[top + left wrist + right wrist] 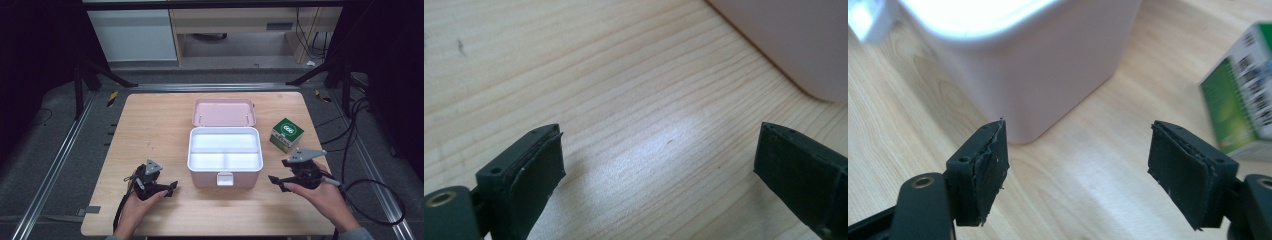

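Where the light wooden table point(150, 120) spreads under the high view, listed from left to right:

Left hand-held black gripper point(172, 188): near the front left of the table, jaws spread wide with nothing between them, bare wood beneath in the left gripper view point(659, 165); well apart from the box, with open tabletop to its left and behind.

Pale pink plastic storage box with rounded corners point(225, 177): at the table's middle, standing open, white inner tray split into one long compartment at the back and two smaller ones in front; small white latch tab point(224, 178) on the front wall. Pink lid point(224, 112) flat behind, touching the back rim. Rounded pink corner seen in the left gripper view point(794, 45), pink wall and bright rim in the right gripper view point(1048, 65).

Right hand-held black gripper point(276, 181): near the box's front right corner, not touching, jaws apart and empty point(1078, 175).

Small green and white cardboard carton point(286, 134): right of the box, near the right edge, apart from both; bare wood between point(1243, 110).

Front strip of table bare along the near edge.
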A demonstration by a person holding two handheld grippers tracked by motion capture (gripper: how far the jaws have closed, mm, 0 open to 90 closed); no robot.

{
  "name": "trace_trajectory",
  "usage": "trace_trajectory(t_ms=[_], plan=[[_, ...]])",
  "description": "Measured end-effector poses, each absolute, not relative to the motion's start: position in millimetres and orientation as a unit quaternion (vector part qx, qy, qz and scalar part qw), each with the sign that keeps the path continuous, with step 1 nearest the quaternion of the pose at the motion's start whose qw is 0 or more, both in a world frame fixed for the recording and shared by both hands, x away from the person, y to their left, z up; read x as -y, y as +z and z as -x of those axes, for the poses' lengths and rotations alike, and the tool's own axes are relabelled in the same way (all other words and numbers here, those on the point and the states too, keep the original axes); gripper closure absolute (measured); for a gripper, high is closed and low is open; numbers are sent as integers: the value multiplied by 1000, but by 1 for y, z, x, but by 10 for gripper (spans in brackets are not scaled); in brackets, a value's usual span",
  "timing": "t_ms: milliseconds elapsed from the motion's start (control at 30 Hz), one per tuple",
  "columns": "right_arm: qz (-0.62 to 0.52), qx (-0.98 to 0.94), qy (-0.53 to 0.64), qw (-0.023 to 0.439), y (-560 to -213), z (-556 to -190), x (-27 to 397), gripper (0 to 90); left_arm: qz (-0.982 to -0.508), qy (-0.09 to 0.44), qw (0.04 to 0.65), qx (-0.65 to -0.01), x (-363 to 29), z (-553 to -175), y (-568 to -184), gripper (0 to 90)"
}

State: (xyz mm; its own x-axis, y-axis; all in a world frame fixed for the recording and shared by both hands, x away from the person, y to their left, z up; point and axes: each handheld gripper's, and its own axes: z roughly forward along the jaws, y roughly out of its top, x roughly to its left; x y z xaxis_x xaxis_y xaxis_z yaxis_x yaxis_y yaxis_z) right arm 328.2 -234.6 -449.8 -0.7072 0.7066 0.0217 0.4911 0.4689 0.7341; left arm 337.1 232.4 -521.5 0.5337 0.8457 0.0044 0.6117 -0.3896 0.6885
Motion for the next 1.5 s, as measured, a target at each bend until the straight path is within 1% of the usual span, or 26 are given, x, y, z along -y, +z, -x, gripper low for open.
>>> trace_trajectory(t_ms=[33, 67, 100, 133, 167, 267, 300, 333, 433, 467, 533, 567, 600, 733, 767, 800, 867, 967, 1133, 1200, 1433, 1500], plan=[[-354, -845, 374, 144, -450, -328, 235, 241, -815, 180, 320, -449, -233, -337, -523, 52], [-352, -849, 369, 136, -436, -337, 238, 229, -816, 183, 312, -450, -233, -338, -525, 53], [-352, -849, 369, 136, -436, -337, 238, 229, -817, 185, 309, -451, -233, -338, -525, 53], [-347, -854, 363, 137, -424, -345, 238, 211, -818, 185, 307, -450, -234, -339, -526, 53], [-347, -854, 363, 137, -424, -345, 238, 211, -816, 183, 309, -453, -234, -340, -527, 53], [-334, -855, 373, 134, -401, -362, 237, 194, -813, 186, 313, -455, -237, -343, -529, 44], [-334, -855, 373, 134, -401, -362, 237, 194, -813, 188, 313, -454, -238, -343, -529, 44], [-326, -858, 371, 138, -387, -372, 233, 204, -812, 189, 314, -455, -239, -344, -530, 42], [-316, -864, 366, 139, -377, -379, 229, 219, -810, 192, 318, -453, -239, -345, -531, 35], [-302, -871, 361, 140, -366, -387, 223, 246, -809, 194, 321, -453, -240, -345, -532, 26], [-292, -876, 356, 141, -357, -394, 217, 274, -808, 196, 326, -450, -241, -347, -533, 18], [-292, -876, 356, 141, -357, -394, 217, 274, -808, 196, 326, -450, -241, -347, -533, 16], [-280, -883, 350, 141, -350, -401, 209, 301, -808, 195, 326, -450, -241, -348, -533, 14], [-269, -889, 346, 136, -341, -410, 197, 326, -809, 195, 325, -449, -241, -350, -533, 6], [-254, -896, 339, 134, -338, -415, 187, 342, -809, 195, 326, -449, -241, -351, -534, 2], [-254, -896, 339, 134, -338, -415, 187, 342, -809, 195, 326, -449, -241, -351, -534, 2], [-228, -908, 325, 134, -337, -422, 174, 356, -809, 195, 326, -449, -241, -351, -534, 1], [-210, -917, 316, 120, -335, -429, 157, 373, -809, 195, 326, -449, -241, -351, -534, 1], [-188, -927, 305, 111, -334, -437, 135, 395, -809, 195, 326, -449, -241, -351, -534, 1], [-182, -930, 298, 113, -331, -440, 124, 407, -809, 195, 326, -448, -241, -350, -534, 1], [-159, -942, 278, 106, -332, -434, 100, 437, -810, 194, 326, -447, -243, -347, -534, 1], [-143, -946, 273, 97, -335, -430, 90, 469, -810, 193, 326, -446, -243, -347, -534, 1]])
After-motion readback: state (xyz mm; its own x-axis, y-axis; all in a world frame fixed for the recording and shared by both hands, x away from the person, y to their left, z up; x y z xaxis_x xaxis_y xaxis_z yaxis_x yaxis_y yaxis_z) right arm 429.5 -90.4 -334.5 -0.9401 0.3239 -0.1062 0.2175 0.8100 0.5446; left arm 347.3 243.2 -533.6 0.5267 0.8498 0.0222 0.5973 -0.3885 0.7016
